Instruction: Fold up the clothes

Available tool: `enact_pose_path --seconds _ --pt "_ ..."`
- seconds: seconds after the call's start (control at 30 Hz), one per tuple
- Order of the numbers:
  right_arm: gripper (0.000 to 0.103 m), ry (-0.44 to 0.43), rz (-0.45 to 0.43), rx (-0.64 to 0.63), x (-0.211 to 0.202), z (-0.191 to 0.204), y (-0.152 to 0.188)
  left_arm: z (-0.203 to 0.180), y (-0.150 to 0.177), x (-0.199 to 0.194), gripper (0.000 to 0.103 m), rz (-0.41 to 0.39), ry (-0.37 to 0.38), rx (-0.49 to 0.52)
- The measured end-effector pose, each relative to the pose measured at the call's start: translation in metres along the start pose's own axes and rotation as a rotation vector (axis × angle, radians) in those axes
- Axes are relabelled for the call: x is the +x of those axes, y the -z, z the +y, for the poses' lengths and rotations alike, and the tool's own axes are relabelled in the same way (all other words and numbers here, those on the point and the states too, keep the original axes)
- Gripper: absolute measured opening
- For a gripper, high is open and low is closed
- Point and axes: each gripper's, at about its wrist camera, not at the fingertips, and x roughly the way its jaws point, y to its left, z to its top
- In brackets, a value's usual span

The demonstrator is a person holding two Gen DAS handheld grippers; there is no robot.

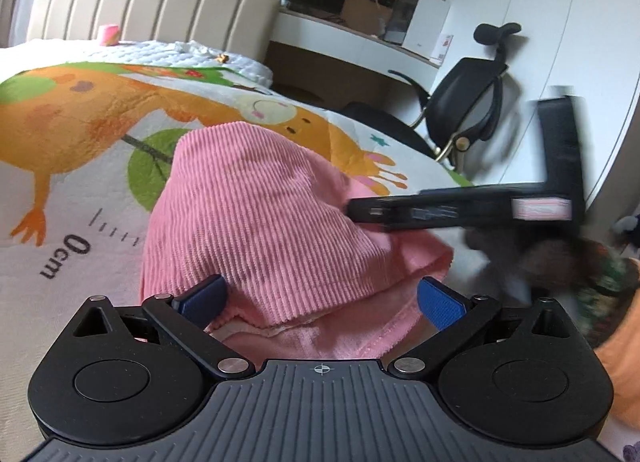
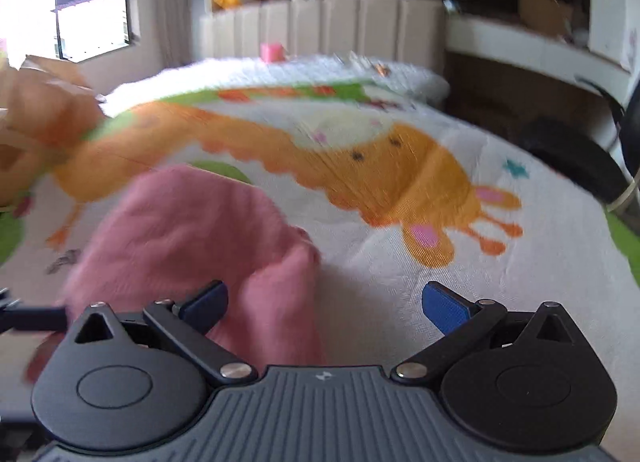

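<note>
Cloth (image 1: 256, 222), pink, sits bunched mid-frame on the bed (image 1: 80, 198), both hand-held grippers (image 1: 320, 298) (image 2: 324, 302) wide, empty, apparently ready to fold.

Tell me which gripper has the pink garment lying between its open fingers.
The left gripper: the pink garment fills the gap between its fingers. The right gripper is offset, with cloth only by its left finger and mostly blanket between.
</note>
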Motion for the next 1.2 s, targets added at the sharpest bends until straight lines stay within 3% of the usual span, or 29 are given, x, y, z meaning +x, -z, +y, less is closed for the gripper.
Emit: enact_pose_path --seconds 0.1,0.2,0.37,0.43,0.53,0.6,0.77,0.93,1.2 --pt "0.103 -0.004 0.040 -0.014 -0.007 -0.001 0.017 -0.001 0.000 -0.003 0.103 0.006 -0.020 -0.002" --pt "0.103 0.053 0.119 -0.040 0.007 -0.003 0.033 0.000 0.000 -0.007 0.103 0.011 -0.040 -0.012" --pt "0.103 -0.015 0.067 0.044 -0.015 -0.014 0.037 0.005 0.004 -0.032 0.103 -0.037 -0.080 -0.012" --pt "0.103 -0.043 0.044 0.028 -0.023 -0.011 0.038 0.013 0.006 -0.034 0.103 -0.037 -0.139 -0.021" --pt "0.103 -0.029 0.085 -0.038 -0.017 0.004 0.039 0.025 0.010 -0.018 0.103 0.041 -0.283 -0.019" --pt "0.103 -0.001 0.128 -0.059 -0.006 0.010 0.044 0.031 0.015 -0.010 0.103 0.078 -0.319 -0.028" --pt "0.103 -0.020 0.110 -0.024 -0.020 0.007 0.049 0.020 0.026 -0.028 0.103 0.031 -0.331 -0.052" --pt "0.103 -0.062 0.084 -0.062 -0.061 0.007 0.083 -0.009 0.059 -0.059 0.103 -0.038 -0.359 -0.056" --pt "0.103 0.065 0.009 -0.176 -0.119 0.021 0.124 -0.047 0.092 -0.077 0.103 -0.027 -0.321 0.021"
